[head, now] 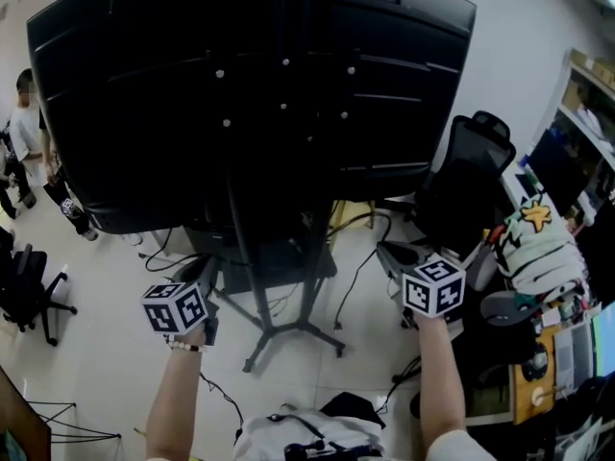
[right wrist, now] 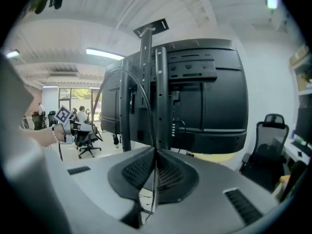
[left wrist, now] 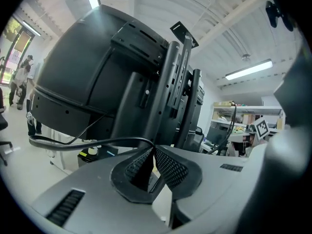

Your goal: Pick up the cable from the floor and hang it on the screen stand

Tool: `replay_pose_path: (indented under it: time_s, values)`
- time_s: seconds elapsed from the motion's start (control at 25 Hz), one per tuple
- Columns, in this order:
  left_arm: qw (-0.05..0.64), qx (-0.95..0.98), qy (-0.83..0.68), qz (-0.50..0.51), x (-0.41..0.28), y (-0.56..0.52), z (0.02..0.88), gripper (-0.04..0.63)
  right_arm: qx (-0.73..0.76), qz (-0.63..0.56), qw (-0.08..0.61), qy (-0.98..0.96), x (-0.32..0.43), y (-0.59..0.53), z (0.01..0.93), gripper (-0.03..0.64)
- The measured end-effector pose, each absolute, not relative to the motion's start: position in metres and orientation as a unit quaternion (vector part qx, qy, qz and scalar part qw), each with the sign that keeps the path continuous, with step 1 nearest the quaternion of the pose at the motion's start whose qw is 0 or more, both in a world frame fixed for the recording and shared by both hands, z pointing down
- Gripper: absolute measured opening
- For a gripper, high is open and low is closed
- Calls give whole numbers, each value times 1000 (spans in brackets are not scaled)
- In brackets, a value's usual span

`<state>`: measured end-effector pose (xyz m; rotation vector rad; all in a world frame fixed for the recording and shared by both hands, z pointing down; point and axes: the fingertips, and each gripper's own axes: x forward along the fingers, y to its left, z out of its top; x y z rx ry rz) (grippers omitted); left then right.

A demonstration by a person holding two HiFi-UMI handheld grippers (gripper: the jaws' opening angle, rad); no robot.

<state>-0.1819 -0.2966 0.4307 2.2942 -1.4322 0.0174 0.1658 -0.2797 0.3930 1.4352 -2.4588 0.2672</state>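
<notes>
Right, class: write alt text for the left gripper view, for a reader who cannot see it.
The left gripper, jaws shut, pinches a black cable that trails off left. Behind rises the back of a large screen on its stand.

The big screen and its stand block the middle. Open floor lies left, while a chair and a cluttered surface seemingly crowd the right.

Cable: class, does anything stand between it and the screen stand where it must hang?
Nothing visible does. The left gripper and right gripper are shut on the cable; only open air separates it from the screen stand.
</notes>
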Motion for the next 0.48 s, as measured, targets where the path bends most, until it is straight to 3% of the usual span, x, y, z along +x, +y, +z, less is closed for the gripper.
replay_pose_path:
  time_s: [0.48]
  values:
    - [227,837,-495,57,-131,-286,464,15,541,-9,169,-824,166,-350,240,23]
